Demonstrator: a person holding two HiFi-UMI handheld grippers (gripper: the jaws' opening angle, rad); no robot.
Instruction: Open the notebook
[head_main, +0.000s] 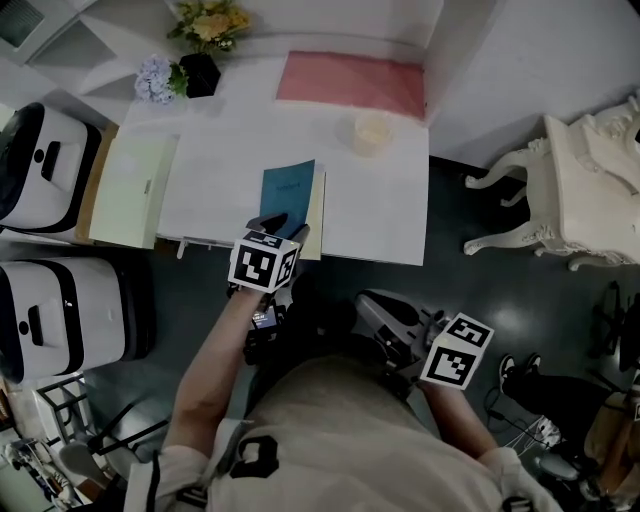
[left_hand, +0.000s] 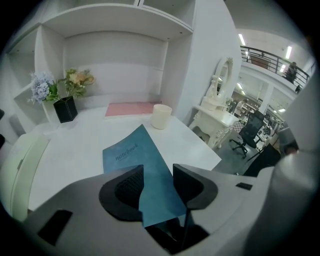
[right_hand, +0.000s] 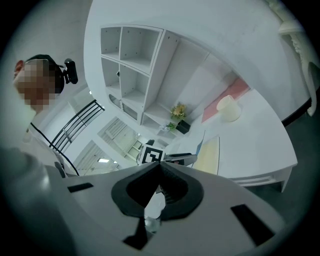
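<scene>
The blue notebook lies at the near edge of the white desk. Its front cover is raised off the cream pages and runs back between the jaws of my left gripper, which is shut on the cover's near edge. From the head view, the left gripper hangs over the desk's front edge, pointing steeply down. My right gripper stays low in front of the desk, away from the notebook. Its jaws are shut with nothing between them. The right gripper view shows the lifted cover and cream page.
A cream cup and a pink mat sit at the back of the desk, flowers in a black pot at the back left. A pale green folder lies to the left. An ornate white table stands to the right.
</scene>
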